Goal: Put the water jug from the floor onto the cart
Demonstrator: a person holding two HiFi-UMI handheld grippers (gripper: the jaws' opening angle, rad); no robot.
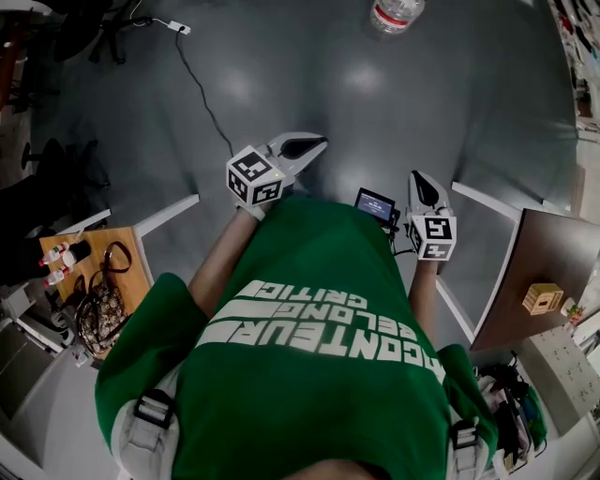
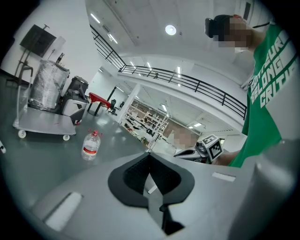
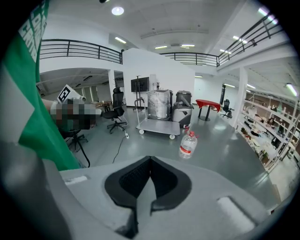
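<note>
The water jug (image 3: 188, 144) stands upright on the grey floor (image 3: 225, 157), just beside the cart (image 3: 159, 126) and off its near corner, not on it. Well back from the cart, the left gripper (image 2: 149, 155) and right gripper (image 3: 150, 159) both have their jaws pressed together, with nothing between them, facing the jug.

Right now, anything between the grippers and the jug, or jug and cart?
Nothing visible. Bare floor runs from the left gripper and right gripper to the jug, and from jug to cart. A cable lies off to the left.
</note>
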